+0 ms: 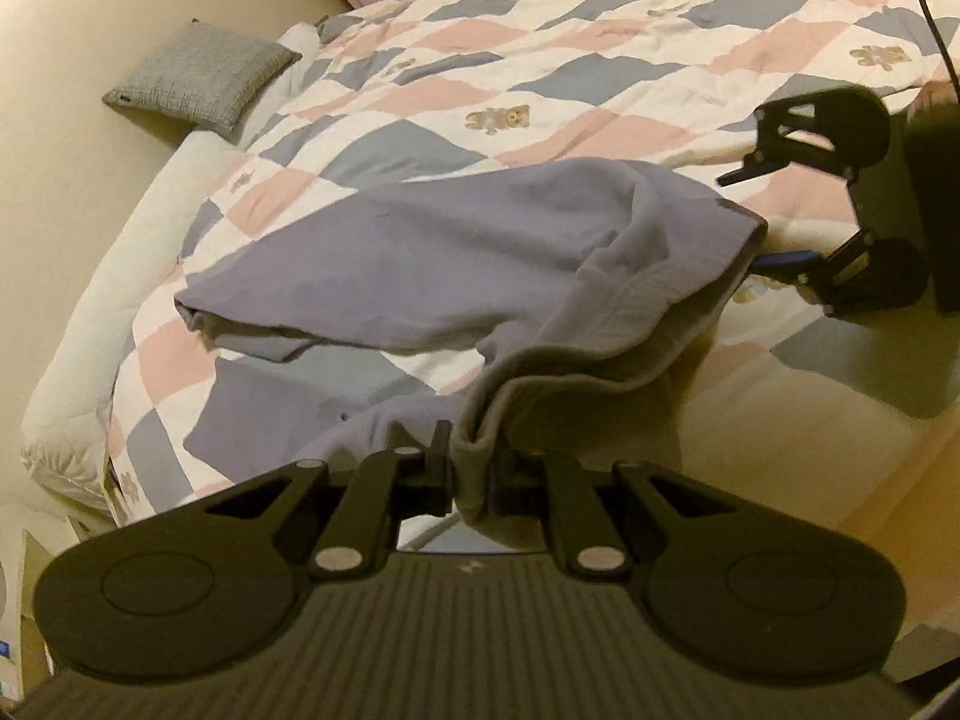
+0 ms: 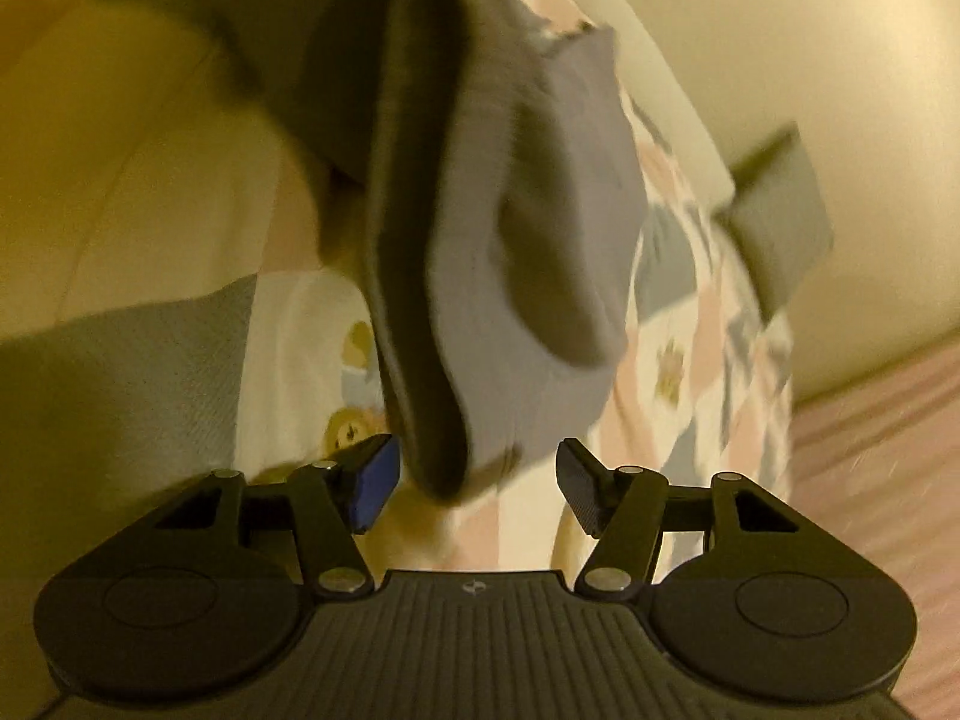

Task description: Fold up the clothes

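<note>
Grey garment (image 1: 420, 252) edge pinched in left gripper (image 1: 465, 468), w/ far corner by right gripper (image 1: 750, 216).

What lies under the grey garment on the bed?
Under the grey garment lies the checked teddy-bear quilt, visible all around it. The quilt directly beneath, and anything on it there, is covered.

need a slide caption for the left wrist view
Left gripper pinching the grey garment over a patchwork quilt, right gripper open nearby.
</note>
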`<state>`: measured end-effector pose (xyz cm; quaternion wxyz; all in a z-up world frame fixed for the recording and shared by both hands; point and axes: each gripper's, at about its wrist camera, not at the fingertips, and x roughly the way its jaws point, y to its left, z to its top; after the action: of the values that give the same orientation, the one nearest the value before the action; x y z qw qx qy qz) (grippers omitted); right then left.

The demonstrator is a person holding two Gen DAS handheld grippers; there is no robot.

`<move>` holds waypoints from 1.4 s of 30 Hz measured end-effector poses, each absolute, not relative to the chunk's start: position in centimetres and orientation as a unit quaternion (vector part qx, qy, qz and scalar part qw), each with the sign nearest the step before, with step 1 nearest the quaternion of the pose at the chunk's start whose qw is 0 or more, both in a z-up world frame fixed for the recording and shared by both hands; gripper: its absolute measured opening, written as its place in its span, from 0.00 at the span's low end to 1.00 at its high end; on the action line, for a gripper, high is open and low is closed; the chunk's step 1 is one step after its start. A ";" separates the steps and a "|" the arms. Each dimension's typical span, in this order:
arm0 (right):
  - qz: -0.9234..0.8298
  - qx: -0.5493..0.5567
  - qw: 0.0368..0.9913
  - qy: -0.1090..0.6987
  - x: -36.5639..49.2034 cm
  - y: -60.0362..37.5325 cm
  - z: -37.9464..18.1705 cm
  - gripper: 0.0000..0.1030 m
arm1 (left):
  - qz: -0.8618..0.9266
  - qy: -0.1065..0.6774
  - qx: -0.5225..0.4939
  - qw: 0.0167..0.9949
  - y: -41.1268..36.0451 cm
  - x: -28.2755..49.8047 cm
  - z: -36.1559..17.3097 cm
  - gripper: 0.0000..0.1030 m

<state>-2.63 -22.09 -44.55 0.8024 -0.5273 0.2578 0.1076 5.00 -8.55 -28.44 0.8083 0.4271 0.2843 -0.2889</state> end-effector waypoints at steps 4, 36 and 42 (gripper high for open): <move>0.125 -0.576 0.775 0.228 -1.7 -21.6 -46.3 0.58 | -0.294 0.293 0.419 0.808 -8.0 5.3 -28.9 0.10; 0.314 -0.664 0.571 0.366 -35.9 -56.8 -36.5 0.05 | -0.576 0.263 0.404 0.660 -34.3 -41.9 -28.5 0.06; 0.304 -0.654 0.572 0.391 -41.5 -60.1 -36.8 0.05 | -0.617 0.247 0.409 0.625 -37.6 -46.5 -29.1 0.06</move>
<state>-41.54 -60.15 -36.84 0.5718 -0.6537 0.3913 0.3043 -46.48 -37.56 -29.14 0.6253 0.4090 0.2466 -0.6171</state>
